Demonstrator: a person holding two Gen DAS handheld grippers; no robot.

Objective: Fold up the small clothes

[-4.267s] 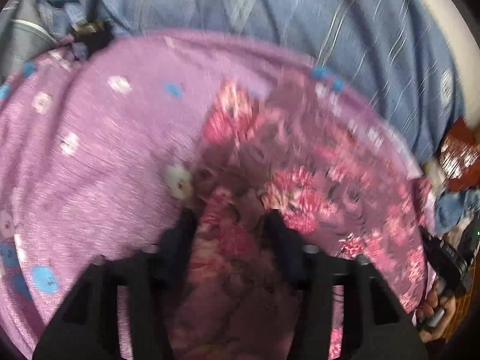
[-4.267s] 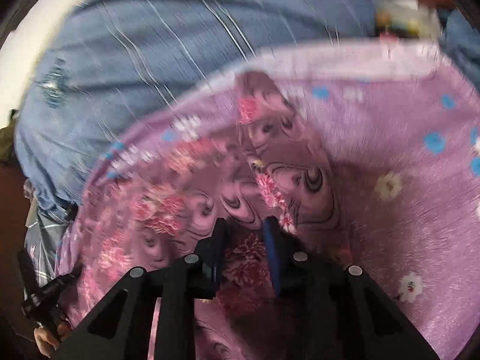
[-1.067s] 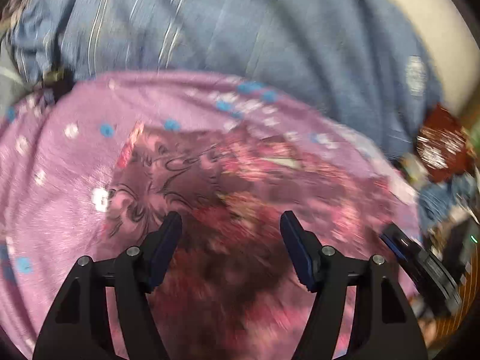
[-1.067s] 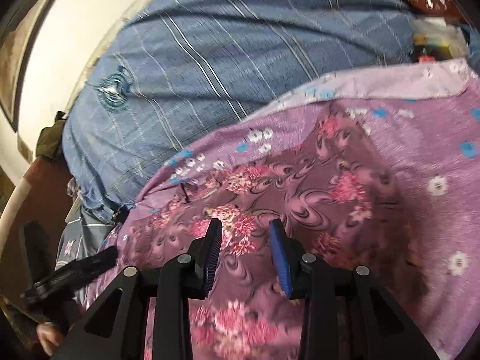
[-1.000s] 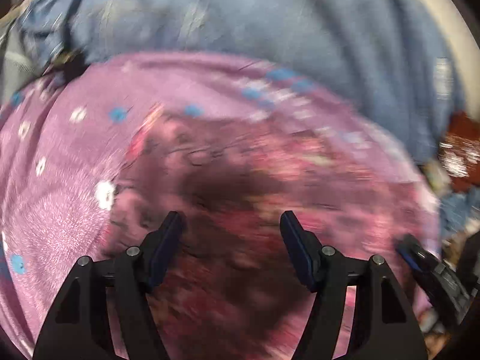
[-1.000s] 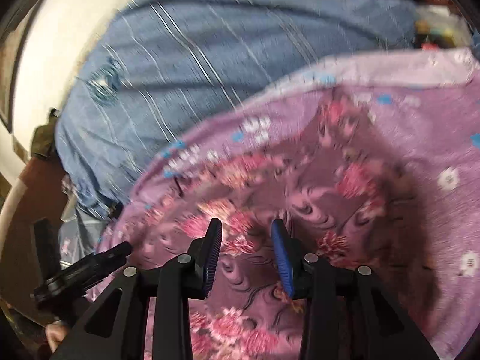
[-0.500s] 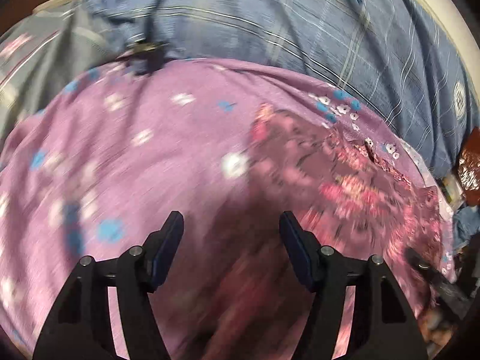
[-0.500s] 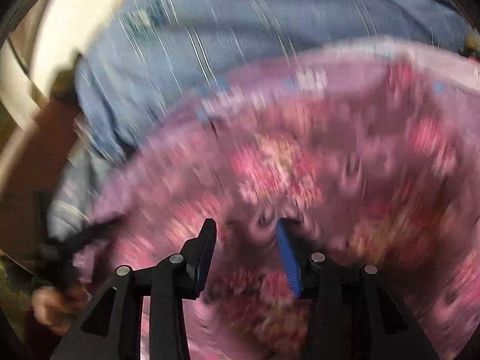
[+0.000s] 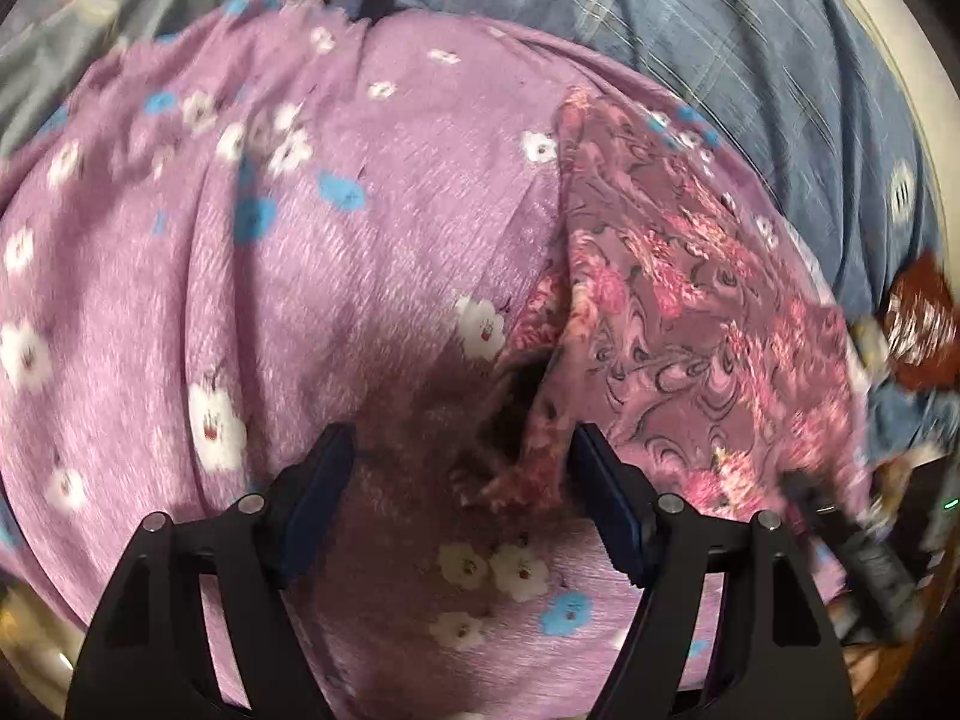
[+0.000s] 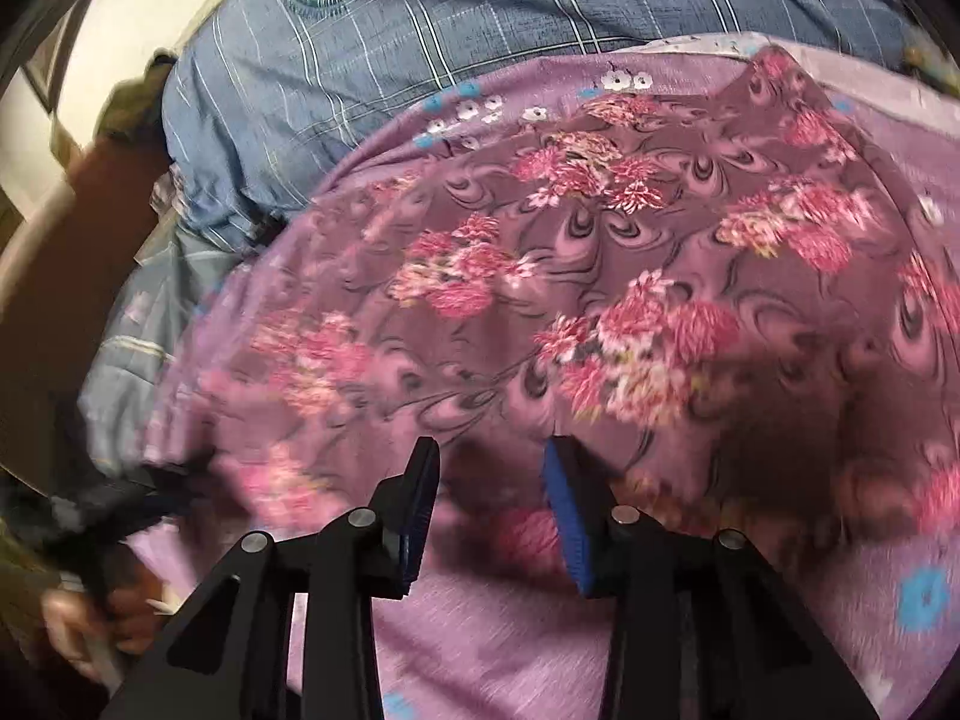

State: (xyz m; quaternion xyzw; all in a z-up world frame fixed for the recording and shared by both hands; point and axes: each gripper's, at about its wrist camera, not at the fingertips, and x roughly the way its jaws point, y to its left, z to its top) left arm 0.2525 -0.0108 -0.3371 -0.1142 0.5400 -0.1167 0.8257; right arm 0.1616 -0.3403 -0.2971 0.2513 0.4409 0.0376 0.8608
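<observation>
Claws first: the left claw (image 9: 459, 486) stands wide and holds nothing, its jaws just opened a little further; only a loose corner of the garment (image 9: 690, 300) lies between them, untouched. The right claw (image 10: 489, 510) is narrower, also empty, hovering over the garment's near edge. A few seconds ago both pinched that cloth; now it is let go and lies flat on the lilac sheet (image 9: 360, 240), its left edge doubled over with a dark pocket under the lip. Both claws have slid apart to the garment's two sides. That suggests one fold is laid and the next grip is being sought. Beyond, far side, lies a blue checked quilt (image 10: 480, 30).
</observation>
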